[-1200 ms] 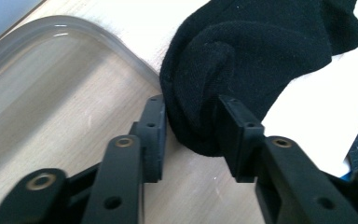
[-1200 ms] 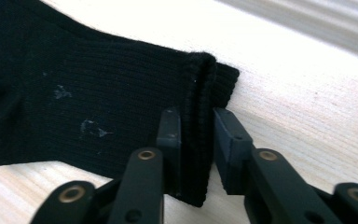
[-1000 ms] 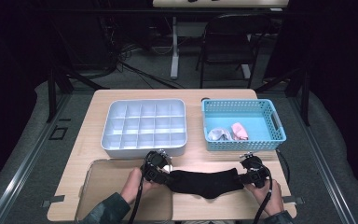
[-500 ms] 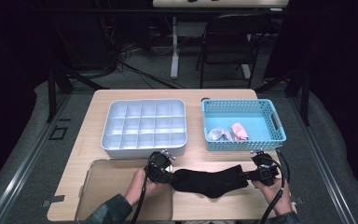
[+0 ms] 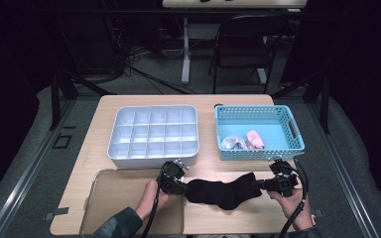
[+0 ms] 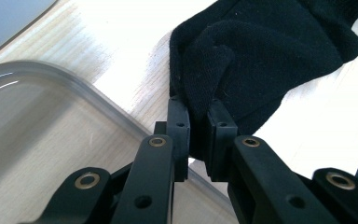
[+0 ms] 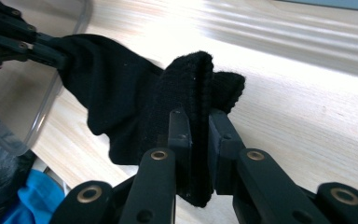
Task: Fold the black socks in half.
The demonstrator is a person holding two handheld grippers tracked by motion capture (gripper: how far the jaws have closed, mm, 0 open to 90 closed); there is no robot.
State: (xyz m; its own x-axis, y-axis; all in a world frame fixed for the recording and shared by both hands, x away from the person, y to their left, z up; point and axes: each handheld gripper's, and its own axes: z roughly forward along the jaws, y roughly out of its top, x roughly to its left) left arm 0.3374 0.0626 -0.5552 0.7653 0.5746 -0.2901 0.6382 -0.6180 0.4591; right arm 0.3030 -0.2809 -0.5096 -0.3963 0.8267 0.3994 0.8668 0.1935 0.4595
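Note:
A black sock (image 5: 223, 193) stretches across the front of the wooden table (image 5: 129, 106) between my two grippers. My left gripper (image 5: 184, 187) pinches the sock's left end; its jaws have just been closing with the cloth between them. The left gripper view has the left gripper (image 6: 199, 116) shut on a fold of the sock (image 6: 261, 46), beside a clear tray's rim. My right gripper (image 5: 258, 184) holds the right end. In the right gripper view, the right gripper (image 7: 198, 121) clamps the ribbed cuff of the sock (image 7: 116, 79), raised a little off the wood.
A grey tray (image 5: 154, 134) with several compartments sits at mid-left. A blue basket (image 5: 292, 131) at the right holds a pale bundle (image 5: 233, 143) and a pink one (image 5: 254, 139). A clear shallow tray (image 5: 114, 198) lies at front left. A chair (image 5: 243, 39) stands beyond the table.
The right gripper has risen a little and drawn slightly rightward with the sock's cuff, pulling the sock longer. The left gripper has stayed in place.

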